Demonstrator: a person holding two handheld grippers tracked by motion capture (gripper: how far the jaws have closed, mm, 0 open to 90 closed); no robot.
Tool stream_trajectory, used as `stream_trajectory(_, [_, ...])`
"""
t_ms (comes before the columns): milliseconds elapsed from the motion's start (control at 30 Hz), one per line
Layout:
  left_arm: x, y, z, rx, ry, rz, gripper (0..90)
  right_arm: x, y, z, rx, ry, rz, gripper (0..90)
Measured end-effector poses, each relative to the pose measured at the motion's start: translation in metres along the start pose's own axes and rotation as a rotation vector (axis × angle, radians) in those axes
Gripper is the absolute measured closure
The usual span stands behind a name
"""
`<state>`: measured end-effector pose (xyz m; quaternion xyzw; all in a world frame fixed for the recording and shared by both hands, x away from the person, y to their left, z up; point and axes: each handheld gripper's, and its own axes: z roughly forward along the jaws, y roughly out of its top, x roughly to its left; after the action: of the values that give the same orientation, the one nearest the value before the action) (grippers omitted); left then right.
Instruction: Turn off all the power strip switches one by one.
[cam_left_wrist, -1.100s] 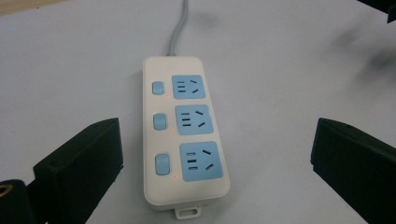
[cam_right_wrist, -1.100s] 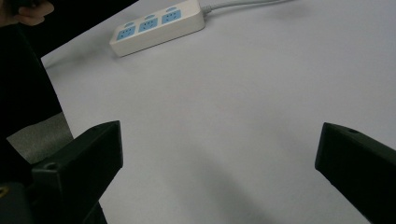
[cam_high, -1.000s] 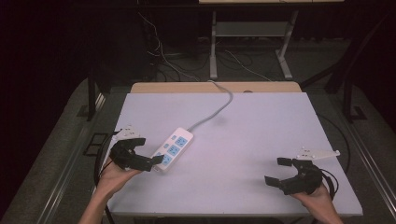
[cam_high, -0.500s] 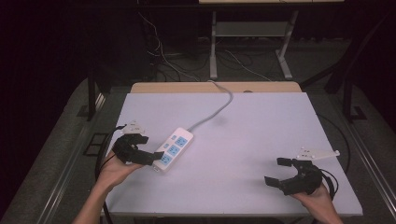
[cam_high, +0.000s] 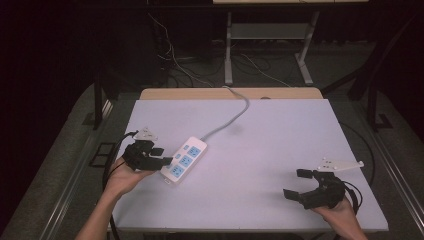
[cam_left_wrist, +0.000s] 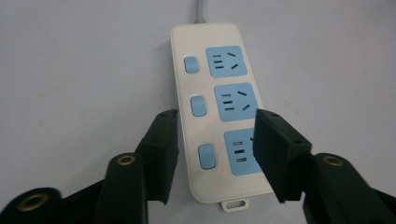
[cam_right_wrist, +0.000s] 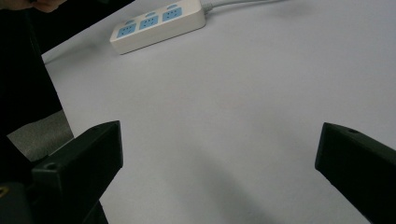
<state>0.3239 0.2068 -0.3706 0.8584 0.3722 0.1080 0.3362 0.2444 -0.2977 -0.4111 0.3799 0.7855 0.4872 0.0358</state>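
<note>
Closer now, left tongs straddling power strip's near end on worktop, parted, not yet gripping; likely readying a grasp. Right tongs wide open, empty, well apart.

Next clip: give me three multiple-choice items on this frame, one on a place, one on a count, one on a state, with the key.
1. Where does the power strip lie on the table?
A. left side
B. right edge
C. far right corner

2. How many blue sockets does it have?
A. two
B. three
C. five

3. How do the right tongs stand?
A. shut on the cord
B. shut, holding nothing
C. open, holding nothing

Key: 1 A, it lies by the left tongs; 2 B, three show in the left gripper view; 3 C, the jaws stand wide apart over bare table.
</note>
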Motion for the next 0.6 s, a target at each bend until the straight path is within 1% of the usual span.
stream_trajectory(33, [0.001, 0.0, 0.001, 0.002, -0.006, -0.001, 53.5, 0.0, 0.0, 0.0, 0.0, 0.0, 0.0, 0.8])
stream_trajectory(67, [0.002, 0.0, 0.001, 0.007, -0.008, -0.001, 53.5, 0.0, 0.0, 0.0, 0.0, 0.0, 0.0, 0.8])
stream_trajectory(100, [0.003, -0.001, 0.002, 0.008, -0.014, -0.004, 58.3, 0.0, 0.0, 0.0, 0.001, -0.001, 0.0, 0.8])
stream_trajectory(133, [0.004, -0.001, 0.003, 0.014, -0.02, -0.006, 60.2, 0.0, 0.0, 0.0, 0.001, 0.0, 0.0, 0.8])
stream_trajectory(167, [0.005, -0.001, 0.004, 0.02, -0.025, -0.002, 60.2, 0.0, 0.0, 0.0, 0.001, 0.0, 0.0, 0.8])
stream_trajectory(233, [0.006, -0.001, 0.006, 0.034, -0.036, 0.001, 64.8, 0.0, 0.0, 0.0, 0.003, 0.0, 0.001, 0.8])
stream_trajectory(267, [0.007, -0.001, 0.007, 0.035, -0.04, 0.002, 64.8, 0.0, 0.0, 0.0, 0.003, 0.0, 0.001, 0.8])
stream_trajectory(300, [0.007, -0.001, 0.008, 0.039, -0.045, -0.001, 68.0, 0.0, 0.0, 0.0, 0.003, 0.0, 0.001, 0.8])
stream_trajectory(333, [0.008, -0.001, 0.009, 0.044, -0.048, 0.0, 68.0, 0.0, 0.0, 0.0, 0.003, 0.0, 0.001, 0.8])
stream_trajectory(367, [0.009, -0.001, 0.01, 0.046, -0.052, 0.0, 71.0, 0.0, 0.0, 0.001, 0.003, 0.0, 0.001, 0.8])
stream_trajectory(400, [0.009, -0.001, 0.011, 0.049, -0.057, -0.003, 71.0, 0.0, 0.0, 0.001, 0.003, 0.0, 0.001, 0.8])
stream_trajectory(467, [0.01, -0.001, 0.013, 0.06, -0.061, 0.0, 76.1, 0.0, 0.0, 0.001, 0.003, 0.002, -0.001, 0.8])
stream_trajectory(600, [0.011, -0.001, 0.017, 0.083, -0.059, 0.005, 80.8, 0.0, -0.001, 0.001, 0.005, 0.002, -0.001, 0.8])
